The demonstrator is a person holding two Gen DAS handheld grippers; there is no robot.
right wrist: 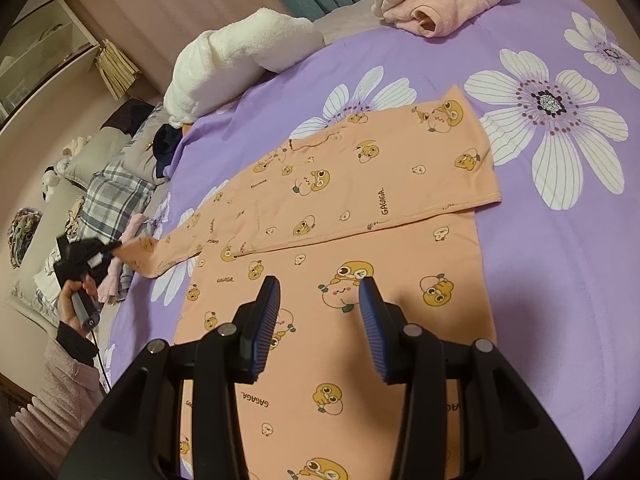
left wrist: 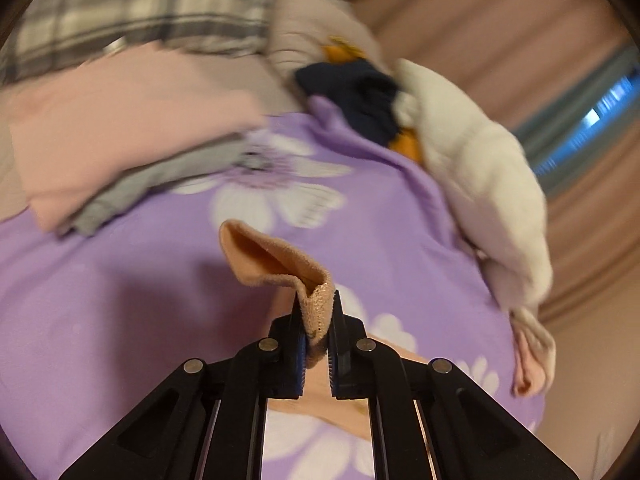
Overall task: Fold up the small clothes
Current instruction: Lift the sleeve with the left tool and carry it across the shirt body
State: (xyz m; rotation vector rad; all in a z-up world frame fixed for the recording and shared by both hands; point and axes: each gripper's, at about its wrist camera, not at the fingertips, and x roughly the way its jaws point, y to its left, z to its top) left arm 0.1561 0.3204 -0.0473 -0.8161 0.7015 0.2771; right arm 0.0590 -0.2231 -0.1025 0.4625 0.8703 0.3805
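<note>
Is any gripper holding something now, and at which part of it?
The left gripper pinches the orange garment at a cuff end. The right gripper is open and holds nothing.

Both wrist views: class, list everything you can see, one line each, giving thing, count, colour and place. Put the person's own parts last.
Orange shirt: one, peach with cartoon prints, spread flat on the bedsheet, one sleeve folded across the body.
Bedsheet: one, purple with white flowers, under everything.
White towel: one, rolled, far edge of the bed.
Pink garment: one, folded, far corner.
Folded stack: pink over grey, left in the left wrist view.
Plaid cloth: one, grey and white, beside the bed.
Dark garment: one, navy, near the towel.
Left gripper: black, shut on the shirt's cuff.
Right gripper: black, blue pads, open above the shirt.
</note>
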